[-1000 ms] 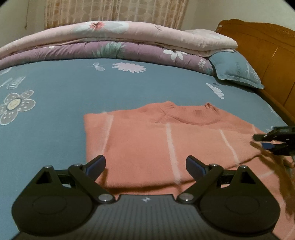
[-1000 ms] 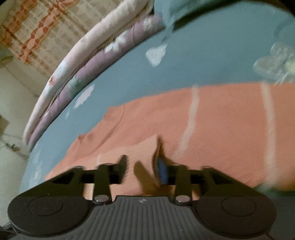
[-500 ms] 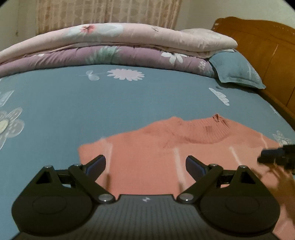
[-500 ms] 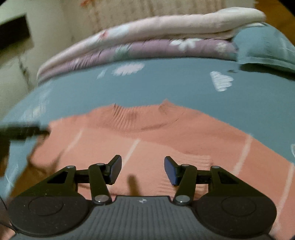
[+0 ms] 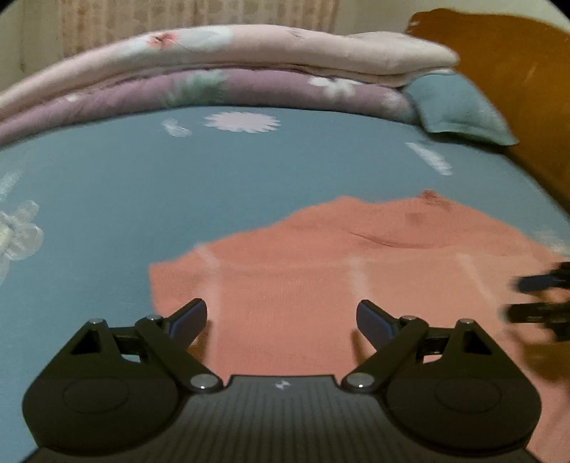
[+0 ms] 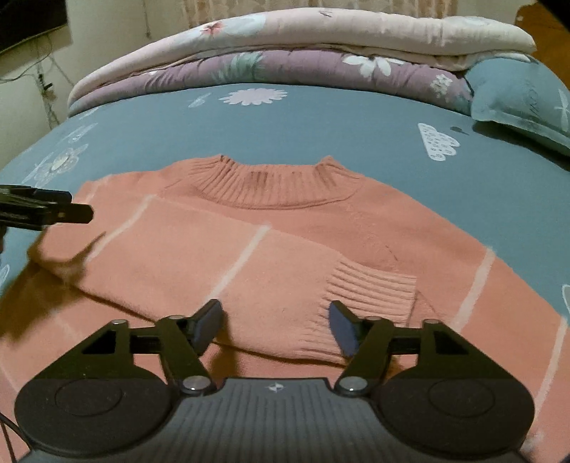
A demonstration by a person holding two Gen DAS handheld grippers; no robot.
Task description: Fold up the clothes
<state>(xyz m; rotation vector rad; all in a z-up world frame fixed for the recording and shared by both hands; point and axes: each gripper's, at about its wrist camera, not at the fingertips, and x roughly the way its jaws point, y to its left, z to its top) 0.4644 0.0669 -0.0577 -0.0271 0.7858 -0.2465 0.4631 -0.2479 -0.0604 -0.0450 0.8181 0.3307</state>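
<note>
While flat on blue sheet [image 6: 320,117] — ribbed-knit salmon sweater [image 6: 221,256] | right hand-held gripper [image 6: 274,326] just widened, empty

- Salmon-pink knit sweater [image 6: 285,242] crossed by thin pale lines, just ahead of the black right gripper [image 6: 274,326].
- Blue-grey bedsheet [image 6: 320,121] printed with white flowers and clouds, beyond it.
- Mauve floral quilt [image 6: 302,67] under a pale pink floral one [image 6: 320,30], farthest ahead.
- Blue-grey pillow [image 6: 523,96], far right.
- Orange-brown wooden headboard [image 5: 516,82], upper right of the black left gripper [image 5: 281,320].
</note>
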